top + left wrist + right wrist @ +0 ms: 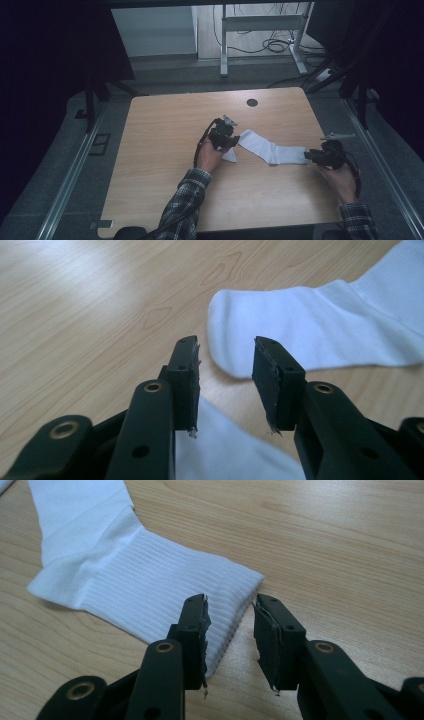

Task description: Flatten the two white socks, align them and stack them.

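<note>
Lying flat on the surface [165, 150], the white sock [270, 149] is flanked, not gripped, by each hand-held gripper, left [226, 141] and right [311, 155], jaws parted; folding is not begun.

A white sock [270, 149] is showing fine ribbing at its cuff, lying on a pale wood-grain table [165, 150]. Both grippers, left [226, 143] and right [311, 155], are looking black with brass-coloured rivets. The person's sleeve [186, 204] is showing dark plaid.
</note>
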